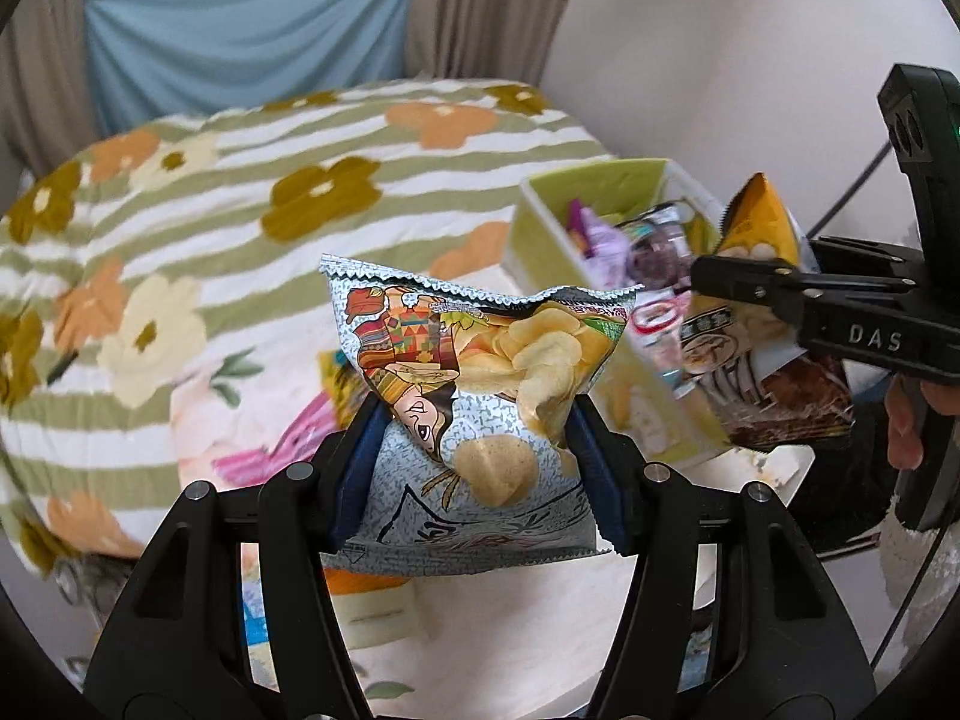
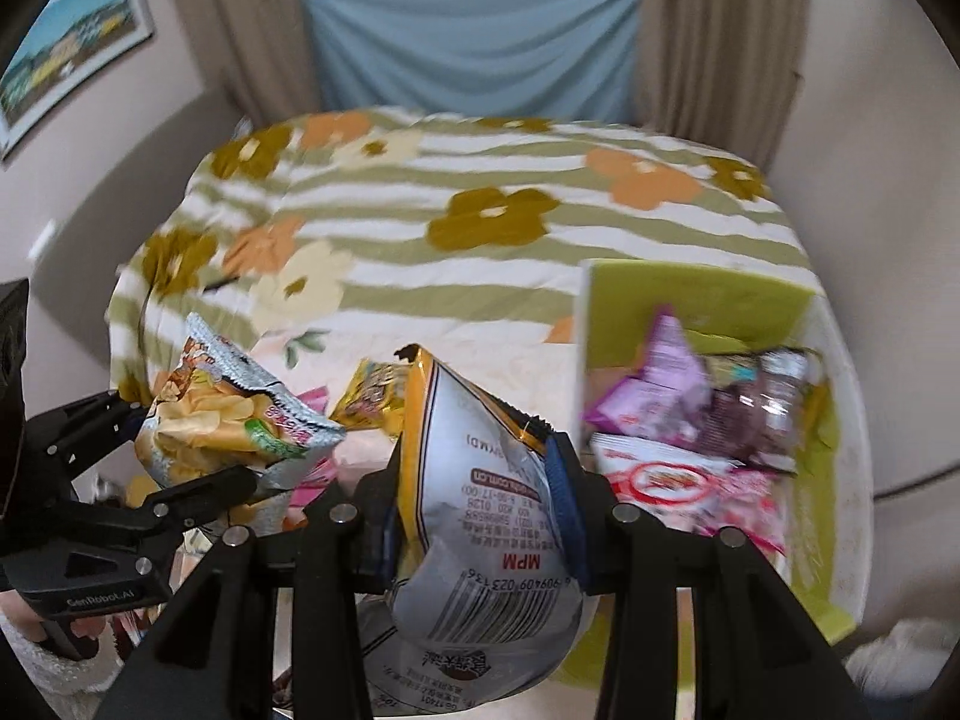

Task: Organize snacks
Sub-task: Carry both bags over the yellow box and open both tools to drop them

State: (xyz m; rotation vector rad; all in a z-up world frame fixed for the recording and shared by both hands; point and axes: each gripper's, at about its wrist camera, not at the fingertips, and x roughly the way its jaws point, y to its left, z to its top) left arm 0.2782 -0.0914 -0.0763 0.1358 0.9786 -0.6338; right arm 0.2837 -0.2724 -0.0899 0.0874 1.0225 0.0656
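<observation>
My left gripper point(image 1: 474, 414) is shut on a silver potato chip bag point(image 1: 480, 372) and holds it above the bed; the bag also shows in the right wrist view point(image 2: 234, 420). My right gripper point(image 2: 474, 456) is shut on a yellow and white snack bag point(image 2: 480, 498), held up beside the green storage box point(image 2: 690, 294). In the left wrist view the right gripper point(image 1: 720, 282) holds that yellow bag point(image 1: 759, 222) over the box point(image 1: 540, 240). The box holds several snack packets, purple point(image 2: 660, 378) and red-white point(image 2: 666, 480).
A flower-patterned blanket point(image 1: 240, 192) covers the bed. More snack packets lie on the bed between the grippers, one yellow point(image 2: 372, 390) and one pink point(image 1: 288, 438). Curtains point(image 2: 708, 30) and a blue cloth point(image 2: 480, 36) hang behind. A wall stands at right.
</observation>
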